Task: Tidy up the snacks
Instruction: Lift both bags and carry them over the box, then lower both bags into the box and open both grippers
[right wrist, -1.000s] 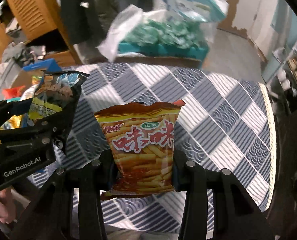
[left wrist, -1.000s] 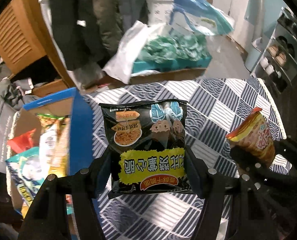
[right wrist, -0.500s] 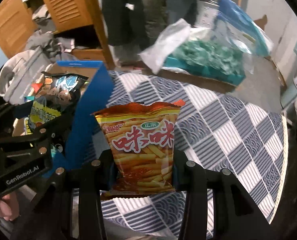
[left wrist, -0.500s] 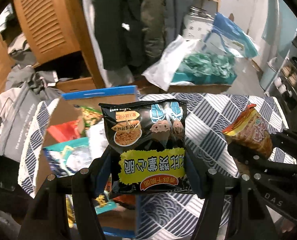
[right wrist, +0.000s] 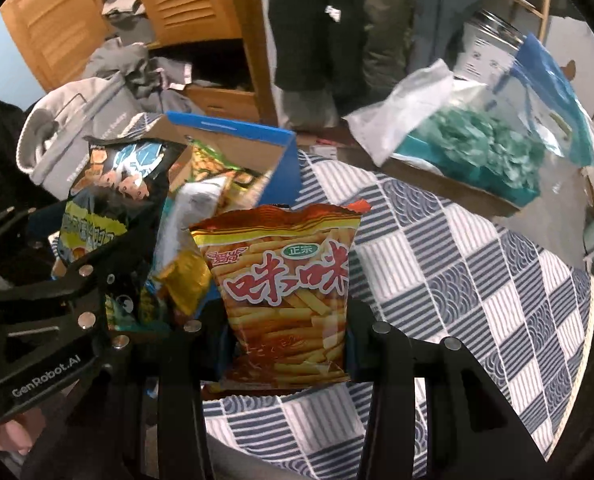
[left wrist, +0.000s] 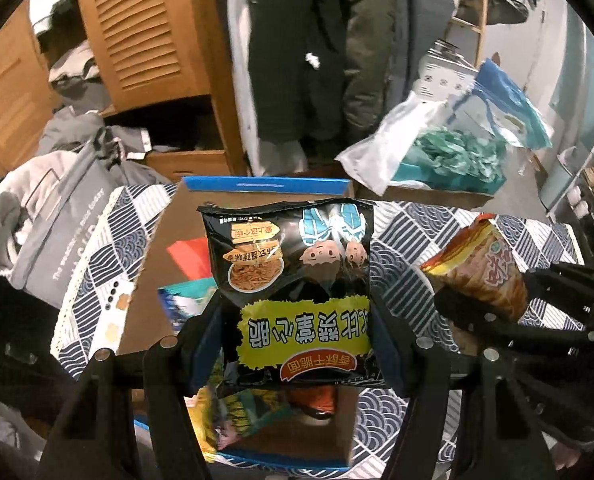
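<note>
My left gripper [left wrist: 297, 344] is shut on a black noodle-snack bag [left wrist: 293, 280] and holds it upside down over an open cardboard box with blue flaps [left wrist: 269, 186]. That box has several snack packets inside it [right wrist: 201, 216]. In the right wrist view the same black bag [right wrist: 113, 200] hangs at the left, above the box. My right gripper [right wrist: 285, 344] is shut on an orange bag of fry-shaped snacks [right wrist: 285, 292], upright, beside the box's right wall and over the patterned cloth. The left wrist view shows this orange bag [left wrist: 481, 272] at the right.
A blue-and-white patterned tablecloth [right wrist: 457, 280] covers the table. Behind it sits a cardboard tray of teal packets with plastic bags [right wrist: 477, 148]. A grey bag [left wrist: 45, 224] lies at the left, in front of a wooden louvred wardrobe [left wrist: 145, 28] with hanging clothes.
Both grippers have carried their bags leftward across the table. The box has come from the left edge of the left wrist view to under the black bag, and now fills the right view's left.
</note>
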The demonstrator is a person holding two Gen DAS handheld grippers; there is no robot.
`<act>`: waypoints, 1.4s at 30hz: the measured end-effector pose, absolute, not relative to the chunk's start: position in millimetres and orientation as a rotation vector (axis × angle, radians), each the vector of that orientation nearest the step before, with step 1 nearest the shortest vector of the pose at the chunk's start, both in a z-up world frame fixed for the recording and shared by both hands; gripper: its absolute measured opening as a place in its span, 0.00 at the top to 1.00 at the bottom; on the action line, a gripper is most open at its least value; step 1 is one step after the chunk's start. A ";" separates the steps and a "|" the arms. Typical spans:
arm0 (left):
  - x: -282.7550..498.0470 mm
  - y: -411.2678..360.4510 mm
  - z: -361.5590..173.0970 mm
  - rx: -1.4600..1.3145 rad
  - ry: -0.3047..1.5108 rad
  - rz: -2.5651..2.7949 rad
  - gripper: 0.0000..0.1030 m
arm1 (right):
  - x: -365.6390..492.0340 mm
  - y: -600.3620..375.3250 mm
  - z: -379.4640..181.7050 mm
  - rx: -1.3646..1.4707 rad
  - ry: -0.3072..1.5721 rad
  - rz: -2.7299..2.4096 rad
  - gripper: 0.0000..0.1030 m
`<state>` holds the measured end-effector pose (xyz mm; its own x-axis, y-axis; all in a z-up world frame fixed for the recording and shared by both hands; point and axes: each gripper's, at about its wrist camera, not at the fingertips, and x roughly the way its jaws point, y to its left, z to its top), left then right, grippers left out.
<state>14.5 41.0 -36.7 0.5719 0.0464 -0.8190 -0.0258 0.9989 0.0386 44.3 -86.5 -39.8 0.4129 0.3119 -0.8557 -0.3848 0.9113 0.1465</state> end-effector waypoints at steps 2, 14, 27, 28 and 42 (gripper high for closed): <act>14.0 52.7 -37.8 0.008 0.963 0.058 0.34 | 47.9 -76.7 -38.7 -0.081 1.055 0.448 0.60; 19.7 113.1 -53.0 -0.062 0.997 0.160 0.34 | 68.8 -24.2 -44.5 -0.090 1.078 0.510 0.60; 22.0 147.8 -71.9 -0.124 1.055 0.208 0.33 | 91.5 21.4 -58.7 -0.098 1.111 0.559 0.60; 22.0 150.1 -72.4 -0.131 1.058 0.211 0.33 | 92.3 23.9 -59.1 -0.096 1.109 0.558 0.60; 18.3 159.5 -68.4 -0.121 1.079 0.260 0.22 | 92.2 18.3 -41.2 -0.068 1.053 0.522 0.34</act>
